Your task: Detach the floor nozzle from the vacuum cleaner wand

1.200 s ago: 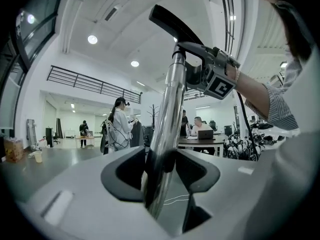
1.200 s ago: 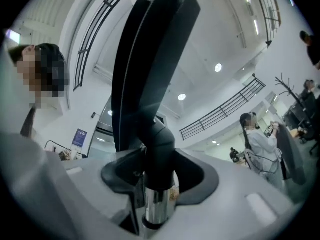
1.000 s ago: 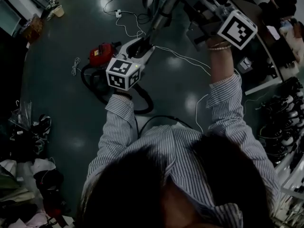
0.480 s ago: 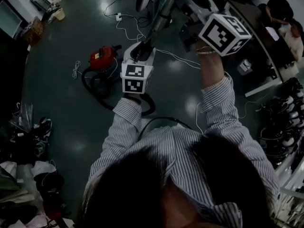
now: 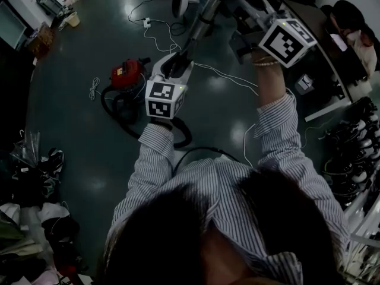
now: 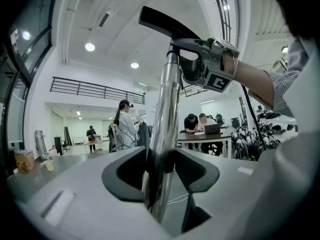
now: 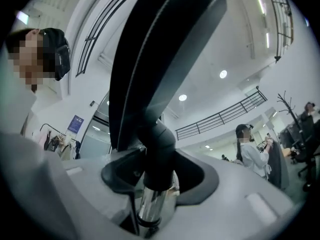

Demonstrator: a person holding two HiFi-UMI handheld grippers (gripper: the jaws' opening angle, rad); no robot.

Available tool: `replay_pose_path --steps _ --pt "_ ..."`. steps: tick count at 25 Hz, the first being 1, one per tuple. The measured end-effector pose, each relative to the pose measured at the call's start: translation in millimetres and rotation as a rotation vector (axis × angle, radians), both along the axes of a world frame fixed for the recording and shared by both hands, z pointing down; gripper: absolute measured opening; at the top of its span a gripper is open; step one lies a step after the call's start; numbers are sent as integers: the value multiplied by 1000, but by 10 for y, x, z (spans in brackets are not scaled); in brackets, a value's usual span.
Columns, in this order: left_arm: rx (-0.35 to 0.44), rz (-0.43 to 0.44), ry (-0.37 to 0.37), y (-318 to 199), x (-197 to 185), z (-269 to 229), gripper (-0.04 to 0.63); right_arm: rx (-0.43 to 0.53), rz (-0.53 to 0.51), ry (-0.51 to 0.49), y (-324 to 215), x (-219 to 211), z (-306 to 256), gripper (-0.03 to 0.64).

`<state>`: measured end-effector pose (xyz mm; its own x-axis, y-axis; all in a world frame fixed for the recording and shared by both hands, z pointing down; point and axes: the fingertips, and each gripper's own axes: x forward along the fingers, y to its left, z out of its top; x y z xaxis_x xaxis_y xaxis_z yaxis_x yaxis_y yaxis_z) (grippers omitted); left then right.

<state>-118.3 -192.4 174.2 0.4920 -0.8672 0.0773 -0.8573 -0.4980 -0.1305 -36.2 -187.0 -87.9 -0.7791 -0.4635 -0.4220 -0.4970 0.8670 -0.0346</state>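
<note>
The chrome vacuum wand [image 5: 199, 25] is held up off the floor and slants up and away. My left gripper [image 5: 172, 65] is shut on the wand [image 6: 165, 129], which runs between its jaws. The black floor nozzle [image 6: 162, 21] sits on the wand's far end. My right gripper [image 5: 243, 10] is shut on the nozzle's black neck [image 7: 155, 144], just above the chrome wand end [image 7: 150, 209]. The nozzle's flat plate [image 7: 160, 49] rises above the right gripper's jaws. In the left gripper view the right gripper [image 6: 207, 66] shows at the wand's top.
A red vacuum canister [image 5: 126, 71] with a black hose [image 5: 178, 132] lies on the dark floor below. White cables [image 5: 225, 70] trail across the floor. A desk [image 5: 332, 70] and rows of shoes [image 5: 356, 141] stand right. Clutter [image 5: 35, 177] lies left. People work at tables [image 6: 200, 129] beyond.
Both marker cubes have rolled a little and shifted slightly in the head view. Each gripper keeps its hold, the left on the wand and the right on the nozzle.
</note>
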Motion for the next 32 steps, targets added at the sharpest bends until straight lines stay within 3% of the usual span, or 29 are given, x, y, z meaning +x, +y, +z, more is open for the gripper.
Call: replay_pose_path --steps 5,13,14,18,23,28,32 --pt "-25 53 -19 -39 109 -16 189 33 48 17 -69 90 -23 184" --pt "-12 102 -25 -37 84 -30 189 -122 -173 -33 -151 144 14 181" --pt "-12 106 -29 -35 78 -18 189 -113 -166 -31 -139 143 4 181" --pt "-32 69 -53 -22 74 114 189 17 22 -10 -110 358 -202 179" --pt "-65 37 -8 -34 29 172 192 -76 -49 -81 -111 416 -46 178" --pt "-34 7 -10 -41 -31 47 194 -159 -63 -169 -201 497 222 178" --pt "-17 -20 59 0 -127 -70 195 -231 -54 -291 -259 718 386 178"
